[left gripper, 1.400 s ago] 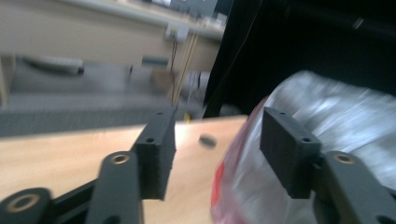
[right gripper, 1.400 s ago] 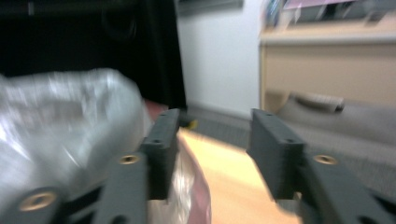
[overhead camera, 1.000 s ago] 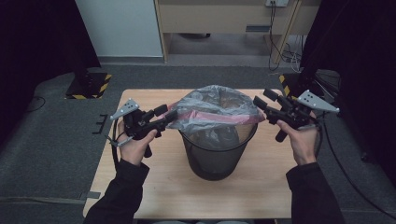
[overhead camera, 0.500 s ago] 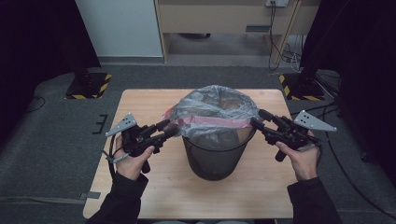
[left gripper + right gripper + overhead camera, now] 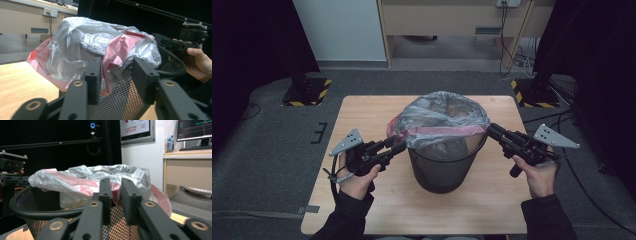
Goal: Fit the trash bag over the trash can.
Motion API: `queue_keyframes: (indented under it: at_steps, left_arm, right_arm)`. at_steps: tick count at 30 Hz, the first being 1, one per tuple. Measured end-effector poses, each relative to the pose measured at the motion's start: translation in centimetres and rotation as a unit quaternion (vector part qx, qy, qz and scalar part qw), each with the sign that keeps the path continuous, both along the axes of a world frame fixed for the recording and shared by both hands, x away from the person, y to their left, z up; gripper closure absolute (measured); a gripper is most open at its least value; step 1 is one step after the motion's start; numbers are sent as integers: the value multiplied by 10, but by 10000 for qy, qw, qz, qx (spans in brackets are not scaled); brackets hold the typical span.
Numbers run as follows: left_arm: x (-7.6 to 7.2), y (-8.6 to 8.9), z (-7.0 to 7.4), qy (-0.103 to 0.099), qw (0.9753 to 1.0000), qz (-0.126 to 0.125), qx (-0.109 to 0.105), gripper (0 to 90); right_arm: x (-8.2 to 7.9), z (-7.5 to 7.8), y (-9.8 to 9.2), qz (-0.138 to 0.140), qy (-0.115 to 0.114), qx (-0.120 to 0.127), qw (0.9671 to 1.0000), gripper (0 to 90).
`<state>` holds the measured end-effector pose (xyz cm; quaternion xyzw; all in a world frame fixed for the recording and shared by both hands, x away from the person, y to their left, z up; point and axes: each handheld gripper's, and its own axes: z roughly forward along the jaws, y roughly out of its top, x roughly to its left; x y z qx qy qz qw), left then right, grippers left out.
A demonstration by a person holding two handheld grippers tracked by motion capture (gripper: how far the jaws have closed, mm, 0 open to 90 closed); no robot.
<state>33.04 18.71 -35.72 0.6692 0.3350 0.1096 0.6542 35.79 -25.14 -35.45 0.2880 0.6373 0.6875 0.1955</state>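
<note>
A black mesh bin (image 5: 442, 170) stands mid-table, with a grey plastic bag (image 5: 442, 117) that has a red band bulging over its rim. My left gripper (image 5: 398, 145) is at the bag's left edge. Its jaws are open in the left gripper view (image 5: 118, 67), with a pink fold of the bag (image 5: 82, 42) hanging between them above the bin's mesh (image 5: 120, 102). My right gripper (image 5: 491, 131) meets the bag's right edge. In the right gripper view its jaws (image 5: 116, 182) stand almost together on the bag's edge (image 5: 75, 182), just over the bin's rim (image 5: 37, 213).
The wooden table (image 5: 362, 115) has bare room all around the bin. Black stands with hazard-striped bases (image 5: 307, 92) sit on the floor at the left and right, and a wooden desk (image 5: 452, 20) stands behind. Cables trail from the right gripper.
Both grippers have come down and toward me along the bin's sides, from the top of the bag to rim level. The bag now sits lower over the rim.
</note>
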Motion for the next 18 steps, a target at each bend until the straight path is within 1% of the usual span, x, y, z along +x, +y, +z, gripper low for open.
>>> queue_keyframes:
  at_steps: [2, 3, 4, 6, 7, 8, 9, 11, 12, 13, 16, 18]
  left_arm:
    - [-3, -1, 1, -19, 10000, 37, 71, 684]
    - [-5, -1, 2, -17, 10000, 29, 74, 736]
    - [-6, -2, 2, -17, 10000, 15, 69, 767]
    - [-9, -2, 3, -36, 9999, -32, 100, 854]
    - [-9, -2, 2, -30, 9999, -50, 96, 871]
    - [-10, -2, 2, -45, 9999, -65, 125, 880]
    - [-11, -2, 2, -48, 9999, -74, 148, 893]
    - [-14, -3, 0, -83, 9998, -78, 192, 900]
    - [-15, -4, 0, -93, 9996, -82, 253, 900]
    - [-18, -6, -2, -98, 9995, -112, 279, 900]
    - [-21, -10, -5, -100, 9991, -184, 382, 900]
    - [-22, -12, -7, -99, 9989, -232, 383, 900]
  right_arm:
    - [-2, 0, 0, -18, -22, -6, 10000, 844]
    - [-2, 0, 1, -28, -36, -27, 10000, 855]
    - [-3, 1, 1, -19, -55, -36, 10000, 865]
    - [-5, 2, 0, 14, -41, -20, 10000, 878]
    - [-5, 1, 0, 50, -23, 2, 10000, 879]
    - [-6, 1, -1, 66, -30, 18, 10000, 879]
    - [-7, 1, -2, 101, 18, 47, 9999, 879]
    - [-9, -1, -3, 130, 33, 62, 9999, 879]
    - [-10, -2, -4, 165, 87, 94, 9998, 881]
    - [-11, -4, -4, 169, 76, 91, 9998, 886]
    - [-16, -9, -5, 262, 162, 61, 9995, 900]
    - [-18, -10, -5, 361, 241, -36, 9991, 900]
